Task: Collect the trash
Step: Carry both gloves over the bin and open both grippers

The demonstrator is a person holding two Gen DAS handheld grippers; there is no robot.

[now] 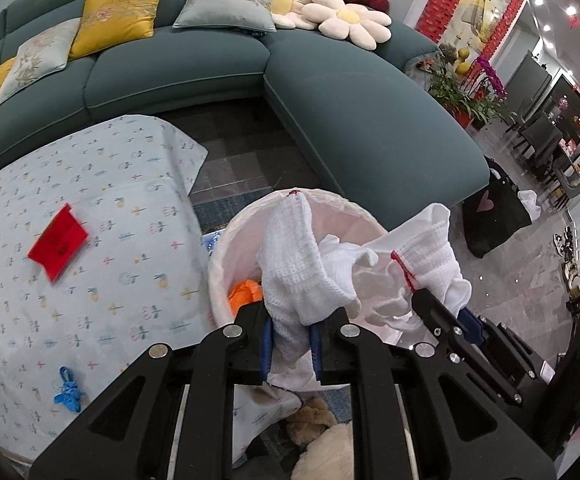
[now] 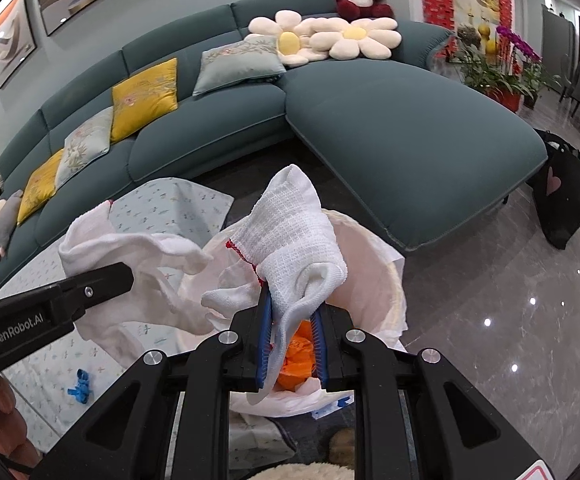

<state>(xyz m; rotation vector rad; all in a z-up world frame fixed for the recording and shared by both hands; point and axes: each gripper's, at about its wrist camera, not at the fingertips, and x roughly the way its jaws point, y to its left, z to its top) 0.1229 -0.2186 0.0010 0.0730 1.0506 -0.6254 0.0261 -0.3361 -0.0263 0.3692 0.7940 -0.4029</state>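
A white knitted cloth with red stitching [image 1: 290, 264] hangs over the white-lined trash bin [image 1: 226, 248], stretched between both grippers. My left gripper [image 1: 291, 320] is shut on one end of it. My right gripper [image 2: 290, 320] is shut on the other end [image 2: 290, 240], above the bin [image 2: 385, 280]; it also shows at the right of the left wrist view [image 1: 433, 304]. Orange trash [image 2: 295, 360] lies inside the bin. A red packet [image 1: 58, 242] and a blue scrap [image 1: 67, 392] lie on the patterned tablecloth [image 1: 102, 320].
A teal sectional sofa [image 1: 353, 120] with cushions curves behind the table and bin. A black bag [image 1: 493, 216] stands on the glossy floor at the right. Plush items [image 1: 313, 440] lie below the bin. Potted plants [image 2: 501, 72] stand far right.
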